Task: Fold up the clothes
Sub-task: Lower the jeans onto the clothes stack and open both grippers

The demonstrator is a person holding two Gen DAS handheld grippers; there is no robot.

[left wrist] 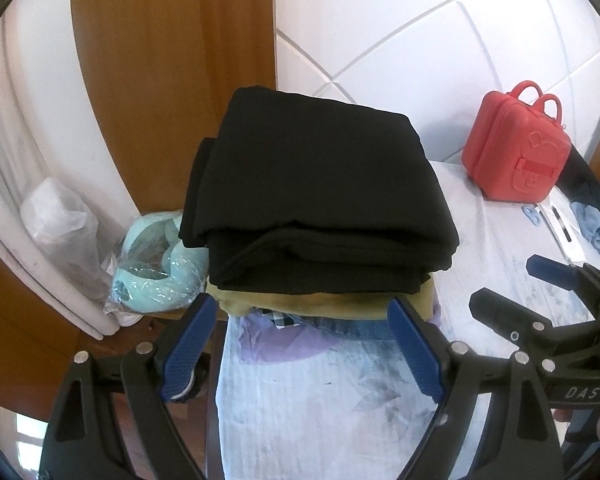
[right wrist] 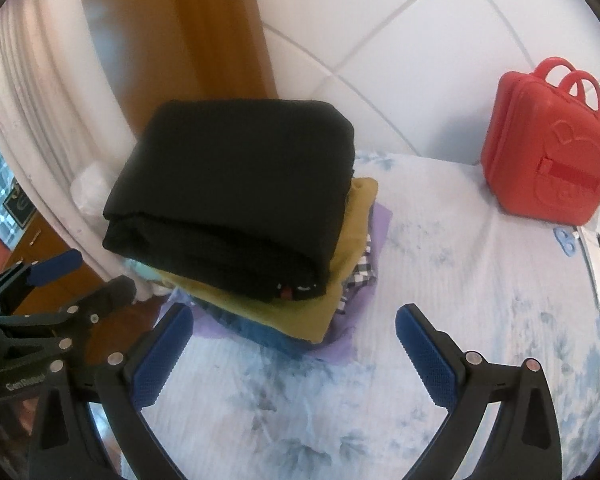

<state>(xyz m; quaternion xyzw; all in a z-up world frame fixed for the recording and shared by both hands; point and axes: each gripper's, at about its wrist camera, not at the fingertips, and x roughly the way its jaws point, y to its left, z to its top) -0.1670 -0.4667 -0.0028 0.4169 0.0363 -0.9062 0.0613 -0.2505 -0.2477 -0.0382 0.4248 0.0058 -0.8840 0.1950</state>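
A folded black garment (left wrist: 320, 196) tops a stack of folded clothes: an olive piece (left wrist: 328, 304), a checked piece, denim and a lilac piece (left wrist: 284, 344) below. The stack sits at the left end of the floral-sheeted surface (left wrist: 340, 408). My left gripper (left wrist: 302, 322) is open and empty just in front of the stack. In the right wrist view the black garment (right wrist: 236, 196) and olive piece (right wrist: 348, 248) lie ahead, slightly left. My right gripper (right wrist: 294, 332) is open and empty in front of the stack. Each gripper shows in the other's view, the right gripper (left wrist: 512, 280) and the left gripper (right wrist: 76, 276).
A red toy suitcase (left wrist: 516, 148) stands at the back right, also in the right wrist view (right wrist: 548, 152). Dark and blue clothes (left wrist: 592, 216) lie beyond it. A teal neck pillow in plastic (left wrist: 156, 264) and a plastic bag (left wrist: 60, 220) lie left of the surface. Tiled wall behind.
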